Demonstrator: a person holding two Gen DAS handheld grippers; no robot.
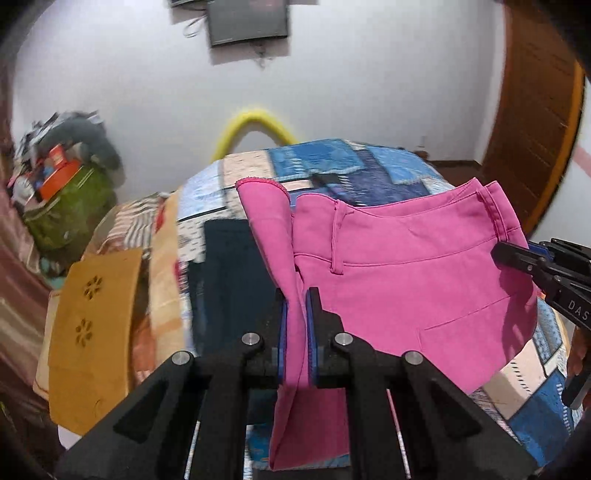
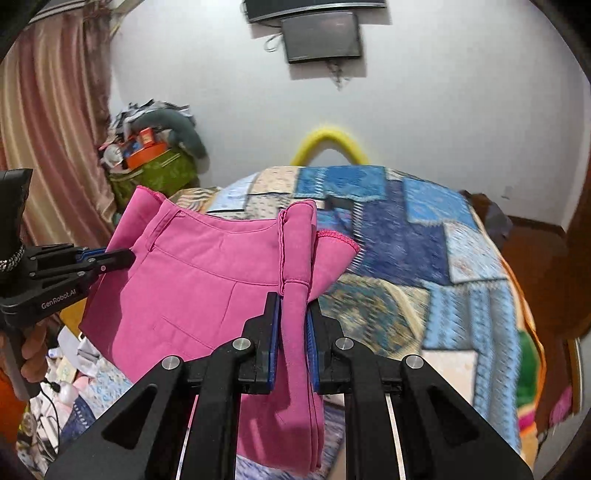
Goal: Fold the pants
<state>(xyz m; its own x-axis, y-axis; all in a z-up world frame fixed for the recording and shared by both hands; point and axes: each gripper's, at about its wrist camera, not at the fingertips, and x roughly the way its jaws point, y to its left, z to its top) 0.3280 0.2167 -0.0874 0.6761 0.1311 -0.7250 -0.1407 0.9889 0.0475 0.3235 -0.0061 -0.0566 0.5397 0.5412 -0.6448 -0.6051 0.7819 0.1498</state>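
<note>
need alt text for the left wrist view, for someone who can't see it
The left gripper is shut on an edge of the pink pants, held up above a patchwork bed. The right gripper grips the far edge. Dark pants and a mustard garment lie to the left.

There is one pair of pink pants, and two grippers hold it: one left gripper and one right gripper, each with two fingers closed on the cloth. One bed with one patchwork blanket is there. On the bed lies one dark blue garment and one mustard-yellow cloth with two flower cut-outs. On the wall hangs one dark screen. One yellow arch stands behind the bed, and one wooden door is at the side.
</note>
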